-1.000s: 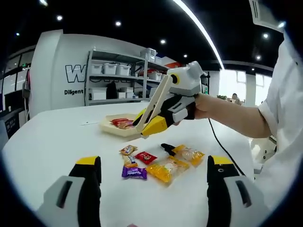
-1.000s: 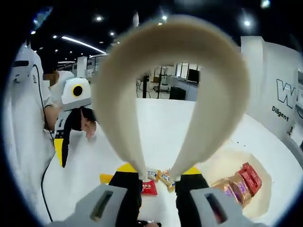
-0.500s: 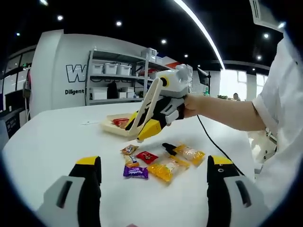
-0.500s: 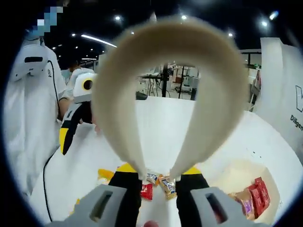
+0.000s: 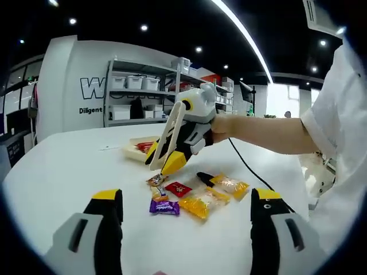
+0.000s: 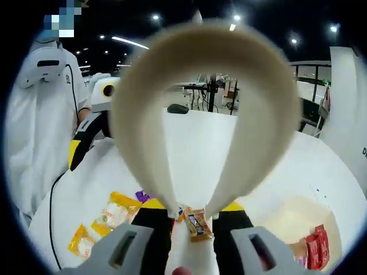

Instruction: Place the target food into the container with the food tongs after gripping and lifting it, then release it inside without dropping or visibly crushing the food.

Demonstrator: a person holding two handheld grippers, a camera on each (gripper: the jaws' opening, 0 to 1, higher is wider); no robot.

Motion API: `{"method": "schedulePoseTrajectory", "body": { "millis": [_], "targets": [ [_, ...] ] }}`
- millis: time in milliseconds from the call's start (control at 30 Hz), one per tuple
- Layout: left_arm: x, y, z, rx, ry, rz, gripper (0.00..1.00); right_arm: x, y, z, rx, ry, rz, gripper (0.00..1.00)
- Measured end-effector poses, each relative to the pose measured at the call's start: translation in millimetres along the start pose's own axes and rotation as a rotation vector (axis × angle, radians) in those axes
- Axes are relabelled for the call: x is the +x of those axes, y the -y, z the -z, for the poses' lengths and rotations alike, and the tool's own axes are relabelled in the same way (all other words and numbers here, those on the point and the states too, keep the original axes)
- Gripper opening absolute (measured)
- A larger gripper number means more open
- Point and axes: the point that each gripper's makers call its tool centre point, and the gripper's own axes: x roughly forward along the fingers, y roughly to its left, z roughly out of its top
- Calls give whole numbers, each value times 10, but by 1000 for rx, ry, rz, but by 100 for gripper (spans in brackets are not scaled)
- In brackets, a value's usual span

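Right gripper (image 5: 172, 160) fingers clamp the cream food tongs (image 6: 200, 114), tips straddling a small orange-brown snack packet (image 6: 196, 223) on the desk (image 5: 63, 172). Container (image 6: 298, 223) sits just beside, holding red packets. Left gripper (image 5: 186, 220) fingers spread wide, holding nothing, near the other snacks.

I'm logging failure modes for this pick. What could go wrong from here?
1. The tongs held in the right gripper come down on a small brown-wrapped candy beside other wrapped sweets; they might catch a neighbour or nudge the pile.
2. The candy is small and looks slippery, so it may slip out on the way to the tray.
3. Squeezing too hard could crush it.
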Motion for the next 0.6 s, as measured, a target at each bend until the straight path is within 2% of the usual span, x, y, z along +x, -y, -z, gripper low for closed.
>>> {"method": "schedulePoseTrajectory", "body": {
  "millis": [300, 600],
  "targets": [
    [-3, -10, 0, 1, -1, -2, 91, 42, 13, 92, -8, -17, -22, 22],
    [-4, -8, 7, 0, -1, -2, 91, 64, 68, 145, 2, -23, -13, 22]
  ]
}}
